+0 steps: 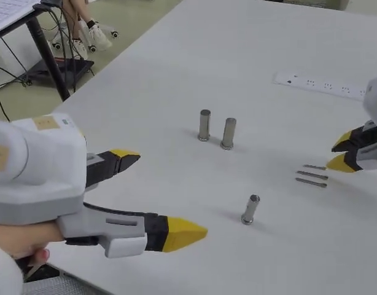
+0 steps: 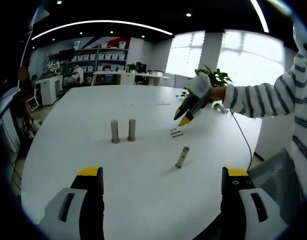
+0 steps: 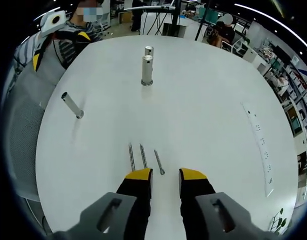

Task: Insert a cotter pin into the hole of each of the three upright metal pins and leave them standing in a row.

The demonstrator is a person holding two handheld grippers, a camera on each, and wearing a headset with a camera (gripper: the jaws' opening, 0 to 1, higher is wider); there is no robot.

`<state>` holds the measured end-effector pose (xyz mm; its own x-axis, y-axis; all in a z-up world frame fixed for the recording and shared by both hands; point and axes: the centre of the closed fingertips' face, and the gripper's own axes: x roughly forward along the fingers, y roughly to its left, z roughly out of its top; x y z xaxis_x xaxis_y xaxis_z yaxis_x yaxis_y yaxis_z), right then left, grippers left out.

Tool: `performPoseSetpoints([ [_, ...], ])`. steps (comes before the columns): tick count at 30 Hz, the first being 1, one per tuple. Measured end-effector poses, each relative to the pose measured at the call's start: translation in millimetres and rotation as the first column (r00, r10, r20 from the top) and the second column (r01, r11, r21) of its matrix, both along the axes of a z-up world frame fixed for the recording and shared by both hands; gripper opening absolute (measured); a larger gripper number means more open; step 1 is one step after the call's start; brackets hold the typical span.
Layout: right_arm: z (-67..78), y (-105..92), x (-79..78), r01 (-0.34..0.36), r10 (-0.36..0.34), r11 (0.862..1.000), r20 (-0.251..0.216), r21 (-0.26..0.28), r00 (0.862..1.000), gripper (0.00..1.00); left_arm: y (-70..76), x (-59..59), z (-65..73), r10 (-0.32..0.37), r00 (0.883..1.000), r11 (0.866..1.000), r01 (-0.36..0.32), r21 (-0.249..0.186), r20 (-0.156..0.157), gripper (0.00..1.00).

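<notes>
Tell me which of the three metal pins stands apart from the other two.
The lone pin in front, nearest the table's near edge; the other two pins stand side by side farther back.

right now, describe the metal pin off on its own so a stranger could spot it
On the white table, find the two metal pins standing side by side. The lone pin stands nearer the person, left of the three cotter pins, with no other pin next to it.

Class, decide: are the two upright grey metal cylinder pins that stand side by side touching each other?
Apart. The head view shows a strip of white table between the image-left upright grey metal pin and the image-right upright grey metal pin.
</notes>
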<state>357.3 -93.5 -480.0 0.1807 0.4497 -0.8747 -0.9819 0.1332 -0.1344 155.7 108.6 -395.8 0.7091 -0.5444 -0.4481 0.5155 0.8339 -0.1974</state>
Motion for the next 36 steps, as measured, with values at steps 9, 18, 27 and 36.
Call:
performPoseSetpoints([
  [9, -9.6, 4.4, -6.8, -0.011, 0.010, 1.000, -0.038, -0.022, 0.999, 0.09, 3.3, 5.4, 1.6, 0.025, 1.000, 0.999, -0.024, -0.022, 0.009, 0.97],
  [18, -16.2, 12.3, -8.6, -0.038, 0.035, 0.998, -0.056, -0.052, 0.998, 0.07, 1.2, 6.3, 0.3, 0.014, 1.000, 1.000, -0.014, -0.022, -0.001, 0.95],
  [27, -15.2, 15.7, -8.1, -0.059, 0.055, 0.997, -0.081, -0.056, 0.995, 0.00, -5.3, 10.7, 8.0, 0.017, 1.000, 0.997, -0.016, -0.070, 0.015, 0.93],
  [36, -17.5, 14.7, -7.5, -0.104, 0.085, 0.984, -0.131, -0.145, 0.988, 0.00, -2.6, 10.6, 11.1, 0.006, 1.000, 0.999, -0.005, -0.047, 0.015, 0.93],
])
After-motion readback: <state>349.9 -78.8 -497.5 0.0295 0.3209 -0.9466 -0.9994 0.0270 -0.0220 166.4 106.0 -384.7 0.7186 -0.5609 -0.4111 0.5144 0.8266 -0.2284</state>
